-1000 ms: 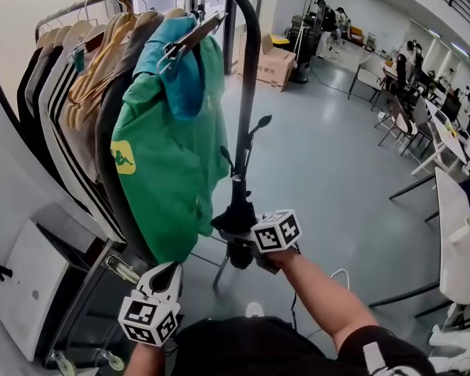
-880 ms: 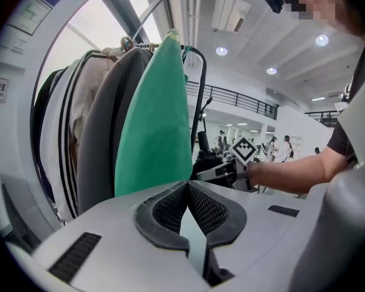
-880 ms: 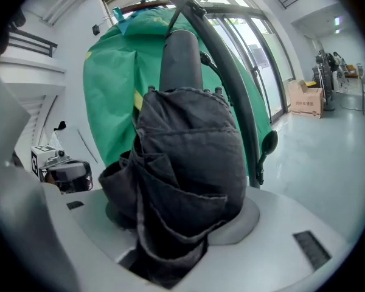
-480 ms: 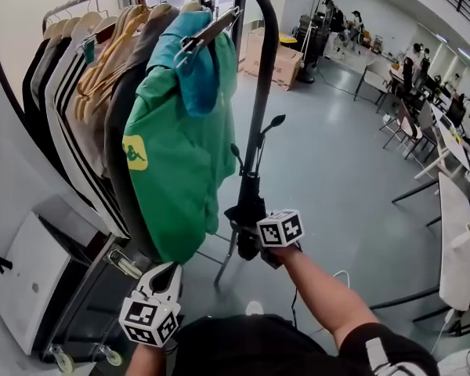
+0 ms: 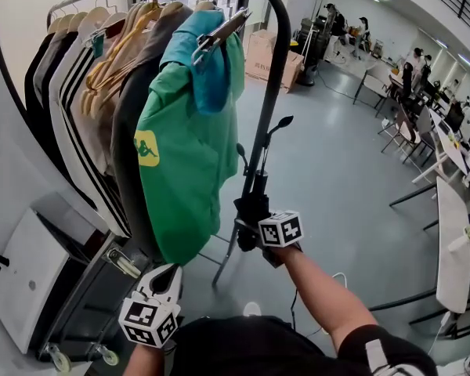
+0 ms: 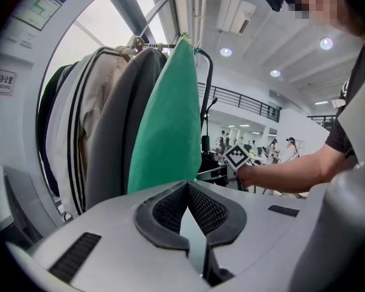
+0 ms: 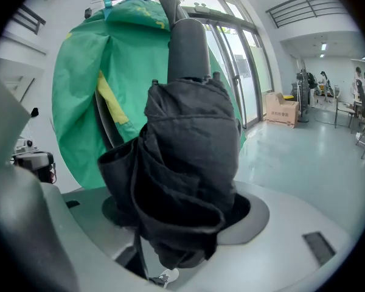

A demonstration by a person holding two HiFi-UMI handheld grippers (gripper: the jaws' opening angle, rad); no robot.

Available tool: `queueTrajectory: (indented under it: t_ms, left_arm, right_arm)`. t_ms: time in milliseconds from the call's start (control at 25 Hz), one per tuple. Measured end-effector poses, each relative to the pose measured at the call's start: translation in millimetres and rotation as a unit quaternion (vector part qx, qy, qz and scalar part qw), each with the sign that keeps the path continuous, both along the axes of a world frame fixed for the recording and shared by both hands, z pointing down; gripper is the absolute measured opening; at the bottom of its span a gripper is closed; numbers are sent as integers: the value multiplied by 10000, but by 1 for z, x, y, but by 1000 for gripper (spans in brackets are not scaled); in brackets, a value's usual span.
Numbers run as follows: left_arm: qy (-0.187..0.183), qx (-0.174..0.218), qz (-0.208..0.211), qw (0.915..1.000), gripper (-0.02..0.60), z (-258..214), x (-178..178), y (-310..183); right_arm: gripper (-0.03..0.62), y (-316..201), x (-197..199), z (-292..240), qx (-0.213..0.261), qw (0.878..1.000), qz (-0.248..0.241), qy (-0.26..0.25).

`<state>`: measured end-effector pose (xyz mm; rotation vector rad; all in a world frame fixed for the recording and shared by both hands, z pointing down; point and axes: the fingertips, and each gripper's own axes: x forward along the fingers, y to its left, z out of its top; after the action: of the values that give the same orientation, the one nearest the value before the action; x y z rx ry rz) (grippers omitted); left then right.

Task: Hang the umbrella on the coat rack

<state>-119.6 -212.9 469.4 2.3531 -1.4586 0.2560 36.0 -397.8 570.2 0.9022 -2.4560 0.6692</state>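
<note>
A folded black umbrella (image 5: 253,208) stands upright against the coat rack's black end post (image 5: 269,100), just below its side hooks (image 5: 280,122). My right gripper (image 5: 256,236) is around the umbrella's lower part and its jaws are opening. In the right gripper view the bunched black umbrella (image 7: 188,157) fills the space between the jaws of the right gripper (image 7: 182,224), with the post (image 7: 185,41) rising behind it. Whether the umbrella's strap is on a hook is hidden. My left gripper (image 5: 166,272) hangs low at the front, shut on nothing; the left gripper (image 6: 191,224) faces the clothes.
A green shirt (image 5: 188,163) and several jackets hang on the rail, close to the left of the post. A white unit (image 5: 27,280) stands on the floor at the lower left. Cardboard boxes (image 5: 270,53) sit behind the rack; tables and chairs (image 5: 454,233) line the right.
My right gripper has sunk a little beside the post, and more of the umbrella now stands above it. The left gripper has kept still.
</note>
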Motion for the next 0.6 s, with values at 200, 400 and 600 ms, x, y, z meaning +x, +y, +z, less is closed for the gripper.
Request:
queueTrajectory:
  t_ms: [200,400,600]
  left_arm:
    - [-3,-60,85,9999,15,5,-1,4]
    - [14,-113,191,9998,15,10,1,3]
    - [37,-85,368,9993,15,7,8,-1]
  right_arm:
    - [275,9,7,16,-167,9997,66,180]
    - [275,27,5,25,-236,9994,-88,217]
    - [275,36,6,13,-62,9996,-80,246]
